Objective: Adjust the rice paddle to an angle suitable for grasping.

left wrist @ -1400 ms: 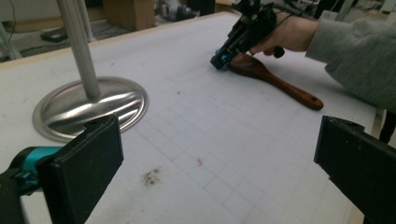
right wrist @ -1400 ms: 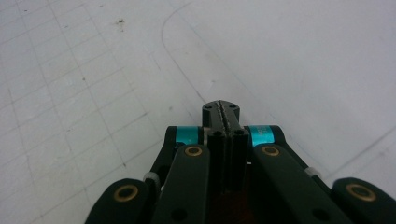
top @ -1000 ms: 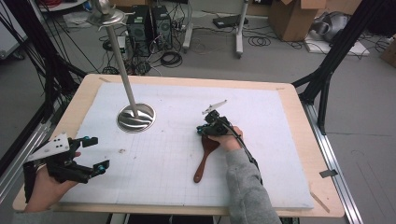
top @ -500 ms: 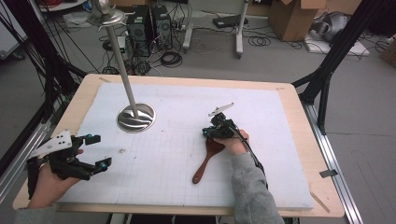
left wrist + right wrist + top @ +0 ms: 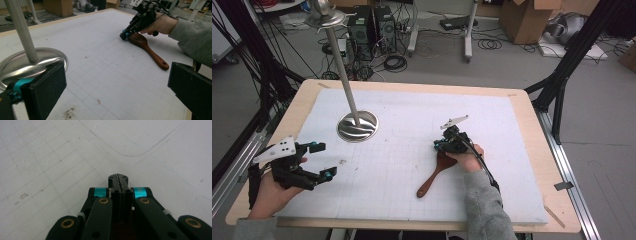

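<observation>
The right gripper (image 5: 443, 145) is clamped fully together over the dark brown wooden spatula (image 5: 435, 173) — whether it grips the blade is unclear; the left gripper (image 5: 323, 160) gapes wide, empty.

The right gripper (image 5: 121, 180) points its black fingers (image 5: 113, 187) out over the white gridded mat on the desk (image 5: 50, 157), the two pressed flat together with no gap between them. Teal fittings flank them on either side. A thin curved line is drawn on the mat just beyond the fingertips.
</observation>
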The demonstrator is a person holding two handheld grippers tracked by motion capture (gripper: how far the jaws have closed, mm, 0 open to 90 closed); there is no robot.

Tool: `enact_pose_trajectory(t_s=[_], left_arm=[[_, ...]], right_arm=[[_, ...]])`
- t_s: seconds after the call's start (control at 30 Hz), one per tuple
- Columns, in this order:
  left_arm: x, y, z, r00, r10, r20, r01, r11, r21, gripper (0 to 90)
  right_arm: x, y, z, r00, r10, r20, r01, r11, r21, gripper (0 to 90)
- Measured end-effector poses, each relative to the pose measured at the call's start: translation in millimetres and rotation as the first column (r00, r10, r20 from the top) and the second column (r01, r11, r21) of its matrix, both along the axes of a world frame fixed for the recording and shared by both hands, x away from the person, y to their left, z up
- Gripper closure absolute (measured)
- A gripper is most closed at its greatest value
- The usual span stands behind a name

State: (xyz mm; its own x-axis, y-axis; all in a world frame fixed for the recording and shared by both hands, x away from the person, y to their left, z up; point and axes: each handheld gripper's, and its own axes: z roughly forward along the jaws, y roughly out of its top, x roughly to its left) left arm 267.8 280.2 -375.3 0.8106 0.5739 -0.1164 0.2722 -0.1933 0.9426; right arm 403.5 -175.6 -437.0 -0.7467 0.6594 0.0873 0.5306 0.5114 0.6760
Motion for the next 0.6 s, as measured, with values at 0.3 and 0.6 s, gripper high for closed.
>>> enact_pose_trajectory(t_s=[0.3,0.6], left_arm=[[3.2,-2.1,-0.9,1.0000,0.000,-0.001,0.000,1.0000,0.000,2.3],[8.0,-6.6,-2.4,0.9999,-0.010,-0.003,0.010,0.9999,0.007,2.3]], right_arm=[[-6.6,-9.8,-0.4,0.9997,-0.014,-0.018,0.014,1.000,0.019,90.0],[-12.9,-18.4,1.2,0.9983,-0.032,-0.049,0.033,0.999,0.016,90.0]])
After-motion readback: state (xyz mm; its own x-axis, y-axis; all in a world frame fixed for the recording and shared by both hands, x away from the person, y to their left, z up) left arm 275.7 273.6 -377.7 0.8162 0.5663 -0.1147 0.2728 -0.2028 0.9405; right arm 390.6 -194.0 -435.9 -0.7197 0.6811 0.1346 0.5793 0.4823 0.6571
